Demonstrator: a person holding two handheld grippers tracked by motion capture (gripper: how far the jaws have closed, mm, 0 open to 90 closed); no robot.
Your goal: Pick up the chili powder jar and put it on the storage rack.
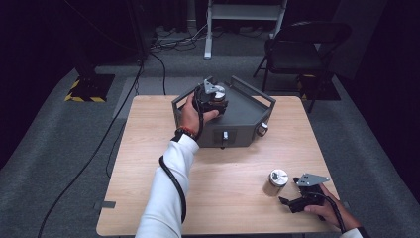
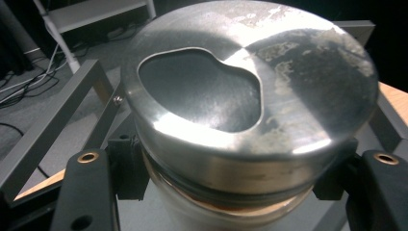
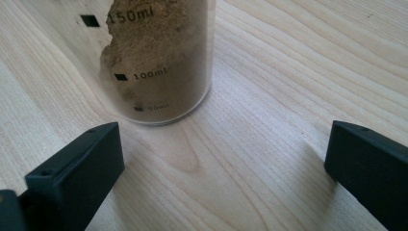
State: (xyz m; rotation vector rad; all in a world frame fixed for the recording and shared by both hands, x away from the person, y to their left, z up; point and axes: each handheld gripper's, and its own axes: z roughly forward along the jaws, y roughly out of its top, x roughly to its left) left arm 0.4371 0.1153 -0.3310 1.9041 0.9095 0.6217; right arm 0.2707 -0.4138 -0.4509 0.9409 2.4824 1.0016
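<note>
Steel-lidded jar in left gripper

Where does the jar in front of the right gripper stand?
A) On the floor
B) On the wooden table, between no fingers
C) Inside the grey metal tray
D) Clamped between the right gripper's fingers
B: the graduated jar of brown powder rests on the wooden table, ahead of the open right gripper.

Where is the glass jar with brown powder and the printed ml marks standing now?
The glass jar of brown powder stands on the wooden table near its front right, just left of the open right gripper, apart from its jaws.
</note>
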